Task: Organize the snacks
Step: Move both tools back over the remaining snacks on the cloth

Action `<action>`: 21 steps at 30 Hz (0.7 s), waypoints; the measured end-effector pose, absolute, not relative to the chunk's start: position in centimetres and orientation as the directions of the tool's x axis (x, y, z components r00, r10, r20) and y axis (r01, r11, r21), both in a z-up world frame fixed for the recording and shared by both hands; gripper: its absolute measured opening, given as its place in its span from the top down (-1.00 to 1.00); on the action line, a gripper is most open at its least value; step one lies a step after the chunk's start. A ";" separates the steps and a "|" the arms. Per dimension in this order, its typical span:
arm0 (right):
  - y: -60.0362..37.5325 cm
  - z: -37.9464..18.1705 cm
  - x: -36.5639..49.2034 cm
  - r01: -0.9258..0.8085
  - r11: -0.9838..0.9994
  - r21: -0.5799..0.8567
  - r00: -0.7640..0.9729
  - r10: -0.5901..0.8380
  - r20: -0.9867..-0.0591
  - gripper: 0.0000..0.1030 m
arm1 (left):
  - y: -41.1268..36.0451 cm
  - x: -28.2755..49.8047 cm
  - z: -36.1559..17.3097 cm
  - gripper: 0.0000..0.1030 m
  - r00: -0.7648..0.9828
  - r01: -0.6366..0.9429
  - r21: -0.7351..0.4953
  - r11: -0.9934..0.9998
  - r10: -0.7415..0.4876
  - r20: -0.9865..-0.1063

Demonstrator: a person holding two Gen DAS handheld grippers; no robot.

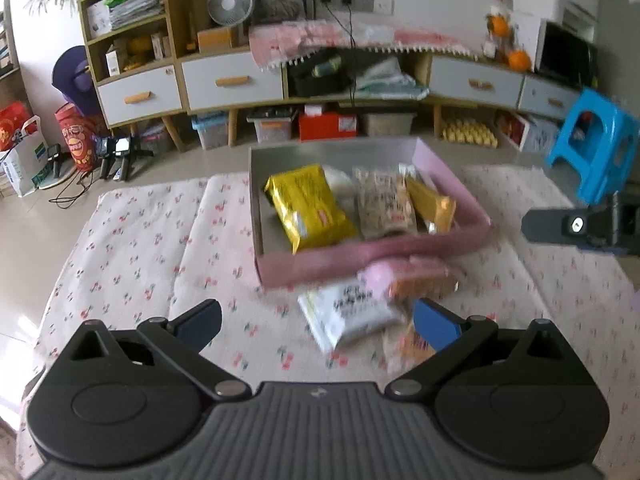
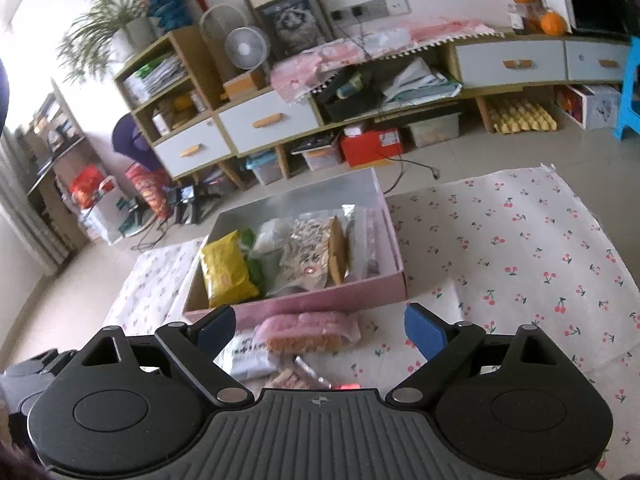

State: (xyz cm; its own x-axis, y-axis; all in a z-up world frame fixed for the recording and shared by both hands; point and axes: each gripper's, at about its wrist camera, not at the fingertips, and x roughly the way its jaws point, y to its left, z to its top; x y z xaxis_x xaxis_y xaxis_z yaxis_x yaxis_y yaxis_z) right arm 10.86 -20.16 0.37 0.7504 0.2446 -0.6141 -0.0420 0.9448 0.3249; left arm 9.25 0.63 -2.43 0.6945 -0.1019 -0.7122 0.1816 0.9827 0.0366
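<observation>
Left gripper [image 1: 318, 322]: jaws spread wide, nothing between the pads, hovering over the cherry-print cloth [image 1: 132, 248] just short of the loose snacks. Right gripper [image 2: 320, 330]: also spread, empty, aimed at the same pile

Pink box [image 2: 304, 305] sits on the cloth, already holding a yellow packet [image 2: 226, 270], a pale printed bag [image 2: 306, 258] and a few more packets wedged on edge. Still outside, touching or just beside the near wall of the box: pink-and-orange wafer pack [image 2: 306, 332], white pouch [image 1: 352, 314], and a small clear-wrapped snack [image 2: 292, 379] nearest the grippers

Handling, judged: all light, film-wrapped, slick. Wafer pack looks blocky and fairly stiff, contents likely brittle; best pinched across its short width at mid-length, gently. White pouch looks soft and part-filled, likely to sag and slide; take it at a crimped end seal or across a bunched middle

Hard to read: left view is motion-blurred, pack edges smear into the box wall. White pouch is partly under the wafer pack and cut off by the left finger in the right view. Small snack is mostly hidden by gripper bodies. Box contents at the far right side overlap; count uncertain. Printing illegible
</observation>
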 end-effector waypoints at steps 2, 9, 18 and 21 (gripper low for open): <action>-20.0 0.2 10.0 -0.060 0.950 0.305 0.758 0.243 -0.606 -0.87 | 0.9 8.6 -2.8 -0.99 0.696 0.196 0.046 0.980 -0.106 -0.710; -19.1 -0.9 7.8 -0.197 0.964 0.179 0.723 0.266 -0.637 -0.87 | 1.5 7.3 -3.8 -0.99 0.705 0.262 0.106 0.959 -0.115 -0.699; -18.5 -3.0 5.5 -0.376 0.927 -0.009 0.679 0.269 -0.683 -0.87 | 0.7 6.1 -5.9 -0.98 0.641 0.450 0.114 0.886 -0.232 -0.732; -18.9 -3.8 5.6 -0.383 0.924 -0.014 0.656 0.262 -0.708 -0.87 | -0.2 5.5 -6.8 -0.95 0.607 0.543 0.135 0.829 -0.276 -0.745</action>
